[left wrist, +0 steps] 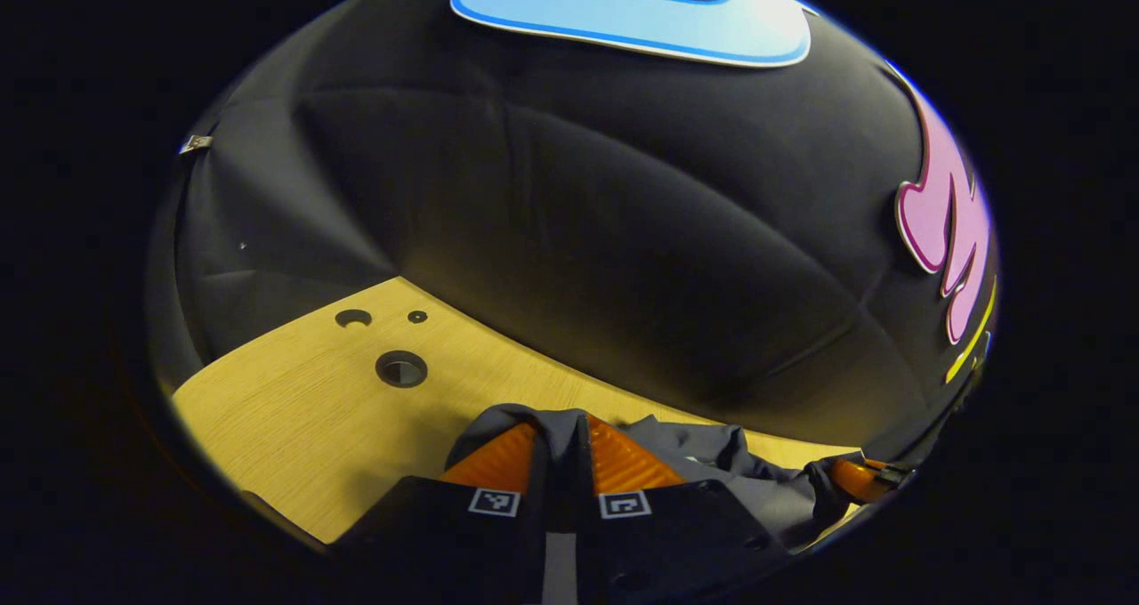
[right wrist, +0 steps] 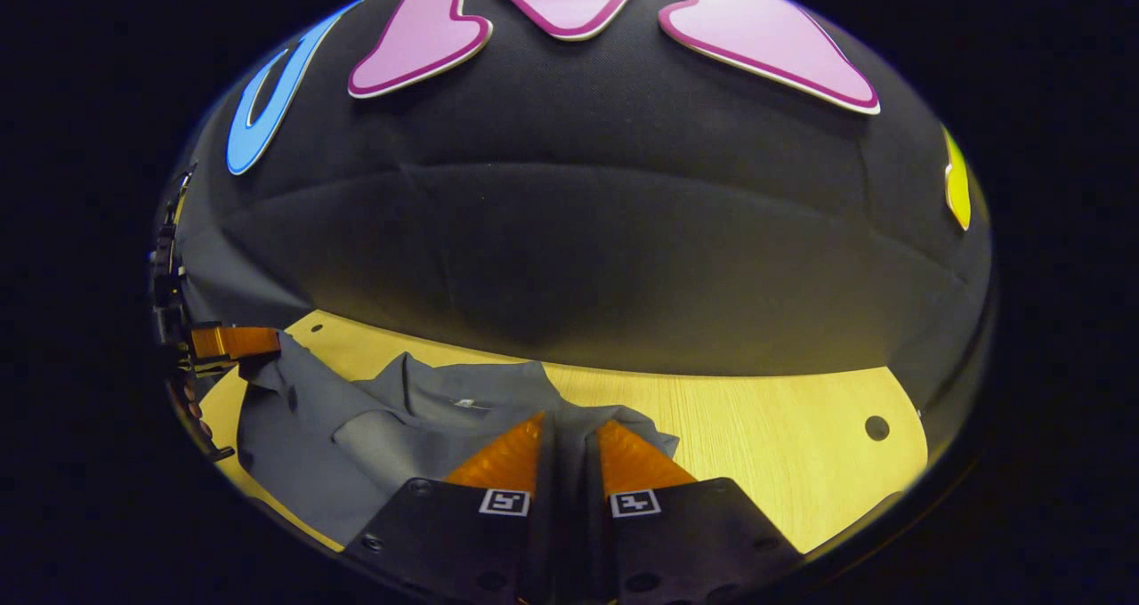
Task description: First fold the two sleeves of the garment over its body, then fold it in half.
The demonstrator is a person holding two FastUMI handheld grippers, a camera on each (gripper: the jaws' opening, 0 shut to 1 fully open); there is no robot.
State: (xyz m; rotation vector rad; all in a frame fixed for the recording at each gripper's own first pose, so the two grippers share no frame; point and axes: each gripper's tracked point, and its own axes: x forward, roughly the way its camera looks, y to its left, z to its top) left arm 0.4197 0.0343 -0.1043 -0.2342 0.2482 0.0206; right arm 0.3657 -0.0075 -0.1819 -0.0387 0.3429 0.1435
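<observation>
Right gripper view showed the grey garment [right wrist: 356, 427] lying rumpled on the wooden table [right wrist: 783, 445], its near edge pinched between the right gripper's [right wrist: 569, 449] closed fingers. The left gripper [left wrist: 562, 449] likewise clamped the cloth, farther left.

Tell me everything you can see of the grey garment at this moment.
The garment is dark grey, thin, soft-looking cloth with a collar and a small pale tag at the neck. It lies rumpled, not flat, on the light wooden table, near the black cloth wall. The right gripper has its orange fingers closed on a pinch of its edge, and the left gripper likewise pinches a fold that drapes over its fingertips. Sleeves cannot be told apart from the body here.
</observation>
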